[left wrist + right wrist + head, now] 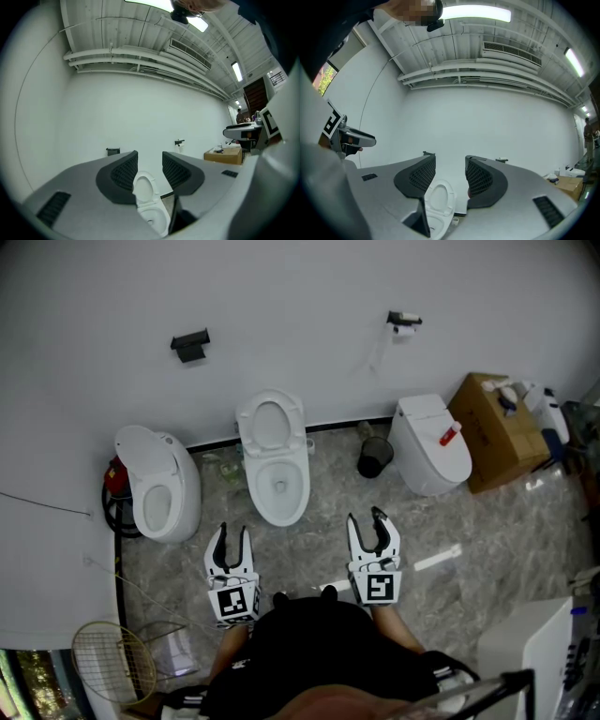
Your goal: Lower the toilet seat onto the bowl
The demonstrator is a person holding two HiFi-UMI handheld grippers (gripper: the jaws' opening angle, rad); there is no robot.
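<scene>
The pale wall (300, 296) and the marbled floor (309, 549) frame three toilets in a row. The middle toilet (281, 488) is the landmark, and the person stands squarely in front of it, probably because its part is the one to move. Its toilet seat (270, 423) stands raised at the back of the bowl, toward the wall, so the task's thing is not yet down.

To the left of the middle toilet sits a second toilet (159, 488). To its right is a third toilet (429, 444) with its lid shut. Beyond that one lies a single cardboard box (492, 432). One dark bin (374, 457) stands between the middle toilet and the lidded one.

There are two grippers, both short of the middle toilet's front and well apart from it. The left gripper (232, 532) has its claw partly spread and holds nothing. The right gripper (367, 518) is spread a little wider, also empty. Each gripper view shows the raised seat far off through the gap between the jaws. That suggests both are aimed at it, ready to reach in.

On the wall above the middle toilet are two fittings: a black bracket (190, 343) to its left and a paper holder (403, 322) to its right.
</scene>
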